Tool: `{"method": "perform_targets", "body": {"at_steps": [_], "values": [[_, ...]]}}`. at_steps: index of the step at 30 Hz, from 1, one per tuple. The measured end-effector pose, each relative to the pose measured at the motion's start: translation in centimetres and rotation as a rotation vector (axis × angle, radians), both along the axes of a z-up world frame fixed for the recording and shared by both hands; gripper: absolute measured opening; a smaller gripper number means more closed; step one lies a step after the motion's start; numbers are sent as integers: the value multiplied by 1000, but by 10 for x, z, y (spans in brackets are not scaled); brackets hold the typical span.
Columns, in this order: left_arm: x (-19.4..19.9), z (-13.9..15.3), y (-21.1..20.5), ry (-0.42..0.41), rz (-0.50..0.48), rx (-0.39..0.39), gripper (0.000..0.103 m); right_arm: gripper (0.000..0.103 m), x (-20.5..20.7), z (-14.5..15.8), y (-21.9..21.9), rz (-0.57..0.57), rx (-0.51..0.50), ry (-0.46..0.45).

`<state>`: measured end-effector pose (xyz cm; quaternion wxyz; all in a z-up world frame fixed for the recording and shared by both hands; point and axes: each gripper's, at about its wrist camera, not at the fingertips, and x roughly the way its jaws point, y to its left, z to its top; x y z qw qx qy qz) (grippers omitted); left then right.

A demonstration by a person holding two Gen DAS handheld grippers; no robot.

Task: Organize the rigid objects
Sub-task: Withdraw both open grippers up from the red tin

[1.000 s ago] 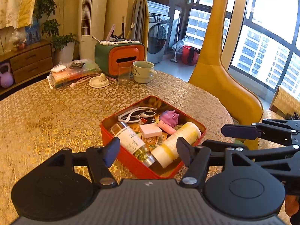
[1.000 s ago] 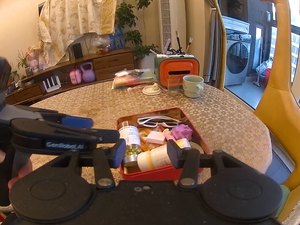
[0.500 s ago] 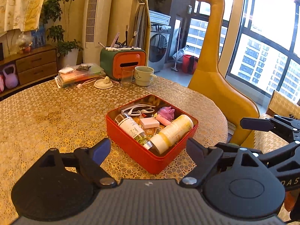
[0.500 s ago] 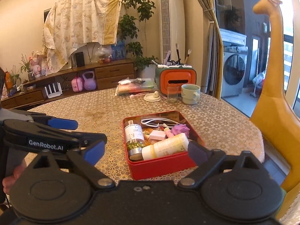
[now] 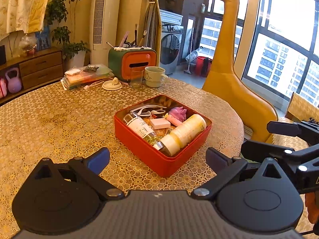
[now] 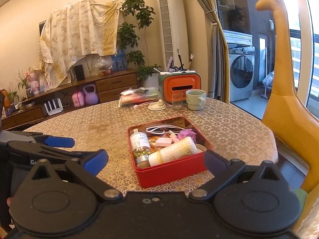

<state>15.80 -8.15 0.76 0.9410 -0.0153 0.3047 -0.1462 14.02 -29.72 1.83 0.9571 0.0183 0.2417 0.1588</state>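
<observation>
A red tin box [image 5: 139,145] [image 6: 171,173] sits on the round table. It holds a clear bottle with a white label [image 5: 140,127] [image 6: 139,141], a yellow-white bottle [image 5: 185,133] [image 6: 173,151], white glasses [image 5: 149,108], a pink eraser block [image 5: 159,123] and a purple toy [image 5: 177,113] [image 6: 187,134]. My left gripper [image 5: 157,159] is open and empty, just short of the box's near corner. My right gripper [image 6: 156,161] is open and empty, just in front of the box. Each gripper shows at the edge of the other's view.
At the table's far side stand an orange-green tissue box [image 5: 132,63], a glass [image 5: 136,77], a green mug [image 5: 154,76], a white lid [image 5: 111,84] and stacked books [image 5: 87,75]. A yellow giraffe figure [image 5: 231,75] stands right of the table.
Both grippers have pulled back from the box and their jaws have opened wide. The objects in the box lie as before.
</observation>
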Motion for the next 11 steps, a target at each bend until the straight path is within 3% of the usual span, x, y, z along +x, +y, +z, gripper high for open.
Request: {"method": "perform_targets", "body": {"at_steps": [11], "values": [[-2,-2,-4,11,-12,-5,103,103,-6,-7,-7,-25,43,31]]}}
